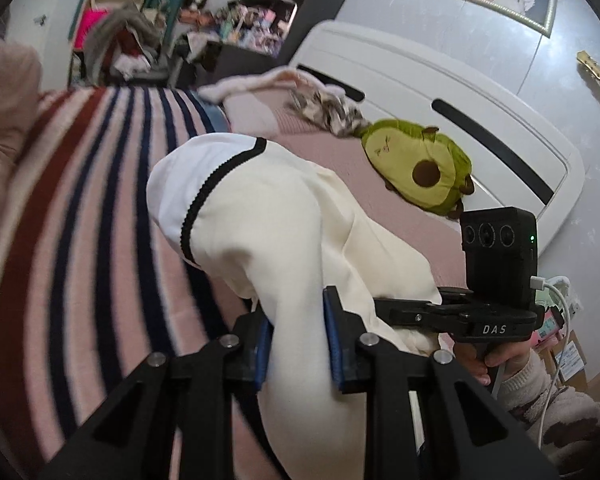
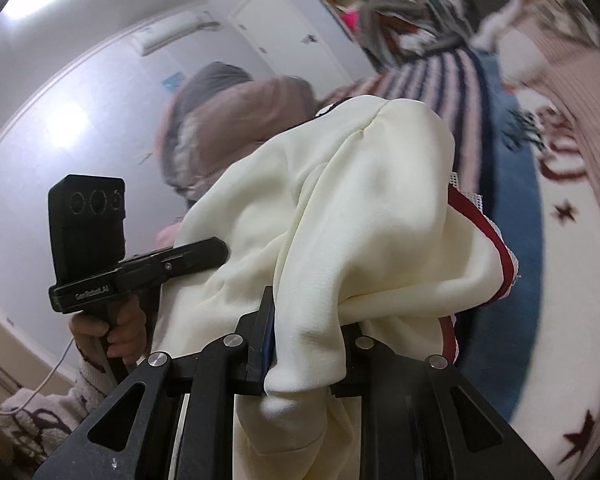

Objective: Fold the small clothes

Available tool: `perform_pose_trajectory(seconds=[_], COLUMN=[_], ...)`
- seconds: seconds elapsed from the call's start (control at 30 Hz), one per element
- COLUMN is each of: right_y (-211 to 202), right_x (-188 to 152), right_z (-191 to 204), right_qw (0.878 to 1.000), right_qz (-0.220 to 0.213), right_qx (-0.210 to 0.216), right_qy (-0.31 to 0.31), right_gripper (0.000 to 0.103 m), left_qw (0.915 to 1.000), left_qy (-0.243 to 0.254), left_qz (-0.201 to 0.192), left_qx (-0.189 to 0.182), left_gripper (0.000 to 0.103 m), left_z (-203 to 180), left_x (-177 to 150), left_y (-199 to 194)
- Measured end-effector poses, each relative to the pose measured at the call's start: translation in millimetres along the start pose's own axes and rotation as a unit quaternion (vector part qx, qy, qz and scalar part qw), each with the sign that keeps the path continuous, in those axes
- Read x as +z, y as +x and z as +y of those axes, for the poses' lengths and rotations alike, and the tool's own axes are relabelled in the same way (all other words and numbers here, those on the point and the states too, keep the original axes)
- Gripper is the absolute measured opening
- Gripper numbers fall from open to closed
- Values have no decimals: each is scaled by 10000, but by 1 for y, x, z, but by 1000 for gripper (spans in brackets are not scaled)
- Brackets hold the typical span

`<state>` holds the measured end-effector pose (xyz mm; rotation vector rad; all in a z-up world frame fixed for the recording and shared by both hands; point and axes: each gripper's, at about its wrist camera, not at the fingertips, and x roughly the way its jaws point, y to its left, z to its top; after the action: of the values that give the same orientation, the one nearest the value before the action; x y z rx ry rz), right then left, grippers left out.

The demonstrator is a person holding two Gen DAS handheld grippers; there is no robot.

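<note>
A cream-white small garment (image 1: 276, 216) with black trim at one edge hangs lifted above the bed. My left gripper (image 1: 298, 340) is shut on its cloth, which fills the gap between the blue pads. My right gripper (image 2: 300, 336) is shut on the same garment (image 2: 360, 208), whose red trim shows at the right edge. Each view shows the other gripper close beside it: the right one (image 1: 496, 280) in the left wrist view, the left one (image 2: 100, 256) in the right wrist view, both partly hidden by cloth.
The bed has a pink, red and navy striped blanket (image 1: 80, 208) and a pink sheet (image 1: 324, 148). A green avocado plush (image 1: 420, 164) lies near the white headboard (image 1: 440, 92). A patterned cloth (image 1: 332, 110), cluttered shelves (image 1: 252, 20) and a blue and white star blanket (image 2: 560, 240) lie around.
</note>
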<state>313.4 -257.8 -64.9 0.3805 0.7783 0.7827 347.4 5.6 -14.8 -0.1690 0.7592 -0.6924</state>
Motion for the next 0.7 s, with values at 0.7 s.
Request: perform_pose_trajectory(seconds=[0.7], right_y=[168], right_x=[43], right_z=[282], right_qw=[9709], right_qz=[466], right_qx=[1797], right_qy=[-1513], right_gripper=[15], left_qw=[9717], left_qy=[-304], left_qz=[-1126], left_qx=[2052], left_gripper=[21], left_z=[120], left_x=[-50], left_y=[-369])
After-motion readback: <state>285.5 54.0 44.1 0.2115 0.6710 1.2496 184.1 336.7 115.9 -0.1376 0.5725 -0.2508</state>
